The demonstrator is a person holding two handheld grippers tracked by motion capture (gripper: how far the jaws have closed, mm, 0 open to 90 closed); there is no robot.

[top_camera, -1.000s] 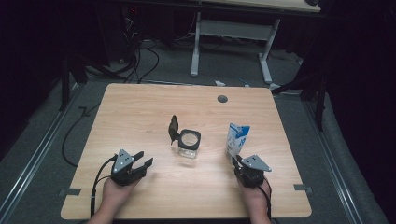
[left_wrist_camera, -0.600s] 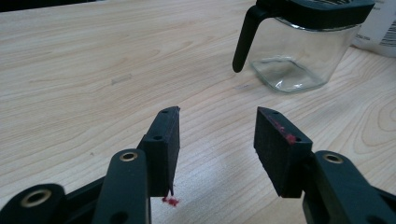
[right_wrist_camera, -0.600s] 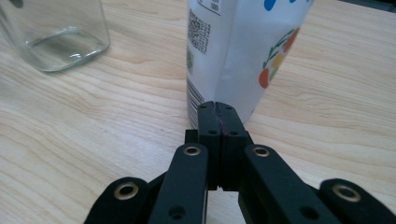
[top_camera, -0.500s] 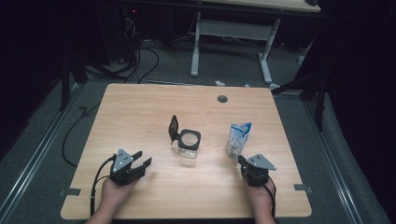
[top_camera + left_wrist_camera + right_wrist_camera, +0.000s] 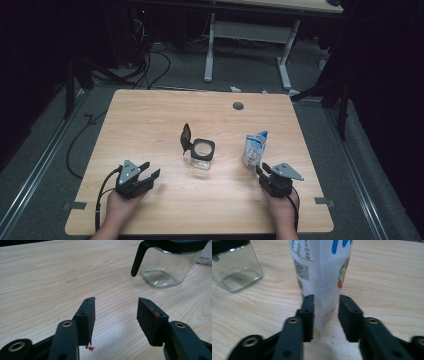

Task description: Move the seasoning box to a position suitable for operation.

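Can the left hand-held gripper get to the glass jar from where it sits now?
Probably yes. The left hand-held gripper stands open and empty, with bare table between it and the glass jar. The jar's open black lid juts up on that side and could catch.

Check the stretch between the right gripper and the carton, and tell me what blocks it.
Nothing visible: the carton stands upright right at the right gripper, its near edge between the parted jaws. The glass jar sits off to one side.

A wooden table (image 5: pixel 150 115) with a grommet hole (image 5: pixel 238 106); cables (image 5: pixel 150 65) behind.
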